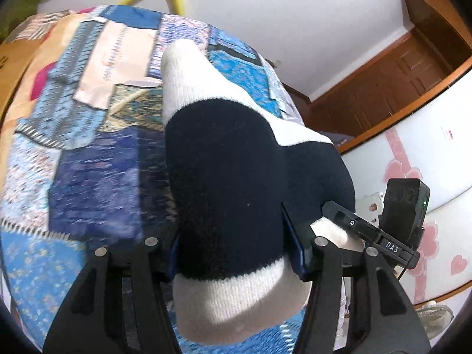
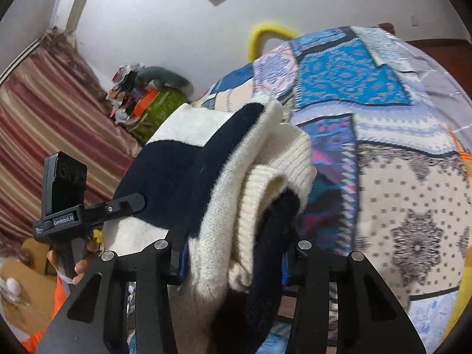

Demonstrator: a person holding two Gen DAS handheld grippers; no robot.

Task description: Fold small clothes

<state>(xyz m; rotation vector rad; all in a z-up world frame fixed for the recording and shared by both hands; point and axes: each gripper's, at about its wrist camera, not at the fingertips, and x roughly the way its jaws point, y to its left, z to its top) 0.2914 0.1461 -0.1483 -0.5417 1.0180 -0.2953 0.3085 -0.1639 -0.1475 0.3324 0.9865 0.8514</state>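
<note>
A small knitted sweater (image 1: 230, 194), navy with cream bands, is held up above the patchwork bedspread (image 1: 88, 153). My left gripper (image 1: 236, 253) is shut on one side of it, the knit bunched between the jaws. My right gripper (image 2: 233, 256) is shut on the other side of the sweater (image 2: 206, 177), where the cream ribbed edge folds over the navy part. The right gripper (image 1: 374, 236) shows in the left wrist view at the sweater's right edge. The left gripper (image 2: 97, 212) shows in the right wrist view at the sweater's left edge. The fingertips are hidden in the cloth.
The bedspread (image 2: 398, 162) fills the area below and beyond the sweater. A white wardrobe with pink hearts (image 1: 427, 159) and a wooden door (image 1: 392, 79) stand to the right. A striped curtain (image 2: 44, 135) and a clutter pile (image 2: 147, 100) lie to the left.
</note>
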